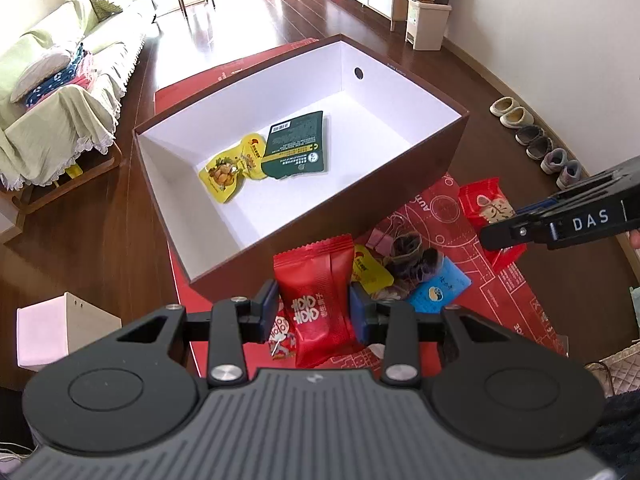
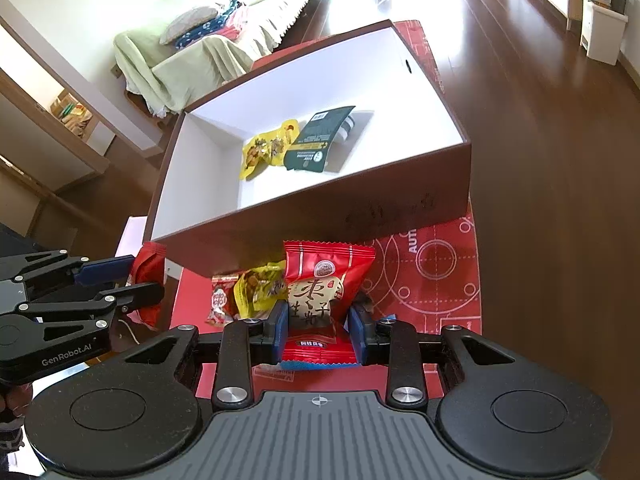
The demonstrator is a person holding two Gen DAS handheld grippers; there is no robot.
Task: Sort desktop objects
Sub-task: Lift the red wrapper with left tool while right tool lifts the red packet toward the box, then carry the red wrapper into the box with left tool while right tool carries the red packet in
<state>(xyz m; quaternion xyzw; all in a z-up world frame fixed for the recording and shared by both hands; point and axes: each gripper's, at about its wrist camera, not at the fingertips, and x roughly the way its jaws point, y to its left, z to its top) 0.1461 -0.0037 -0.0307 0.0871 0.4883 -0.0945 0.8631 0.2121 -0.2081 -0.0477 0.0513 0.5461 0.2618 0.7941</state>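
Holding 2 red packets [image 1: 316, 292] (1 per tool).

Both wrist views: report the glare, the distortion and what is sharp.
Left wrist view: sunlight glares off the wood floor beyond the box; fisheye bends the room edges; the green packet reads sharp. Right wrist view: the top of the frame is blown out white; the box walls bow; the red jujube packet in the right gripper is crisp.

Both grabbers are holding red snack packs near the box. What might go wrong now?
The slippery red pack in the left gripper may slide from the fingers. The right gripper might knock its pack against the box wall. Both hands are close, so they may collide.
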